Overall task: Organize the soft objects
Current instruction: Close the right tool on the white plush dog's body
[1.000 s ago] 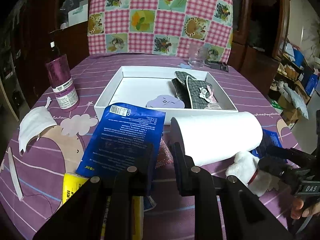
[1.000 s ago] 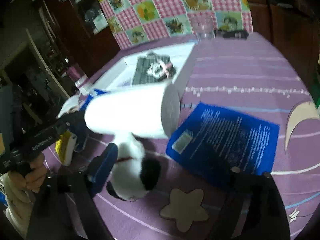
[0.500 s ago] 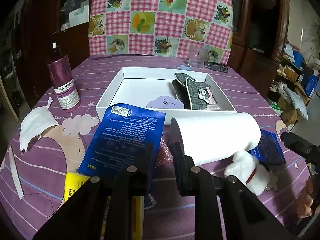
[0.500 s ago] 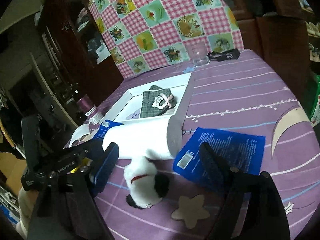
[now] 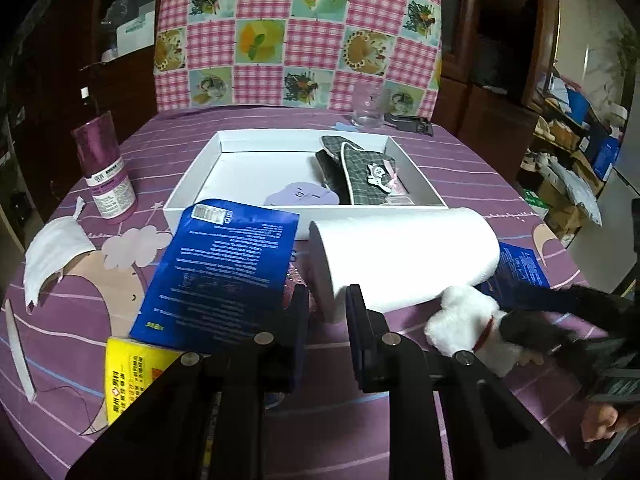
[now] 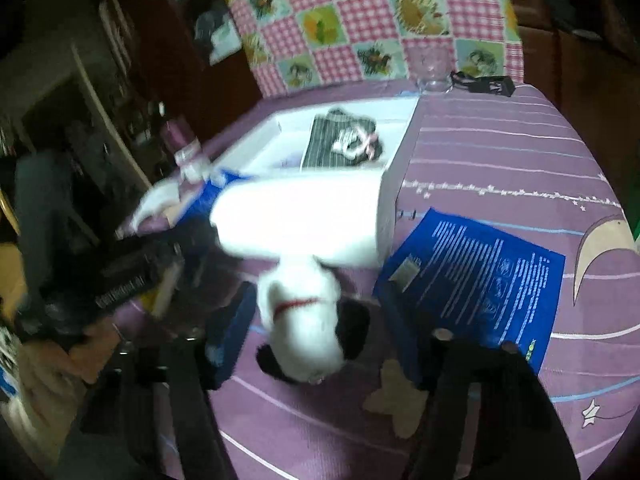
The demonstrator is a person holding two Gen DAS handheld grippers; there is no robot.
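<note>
R tongs [image 6: 316, 320] astride plush dog [image 6: 304, 320]

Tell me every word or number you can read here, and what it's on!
Nothing reads clearly.
blue packet: white print and a barcode, too small.
second blue packet: white print, blurred.
yellow packet: red characters, too small.
purple bottle: label blurred.
left gripper: white lettering on its body, seen from the right wrist, blurred.
</note>
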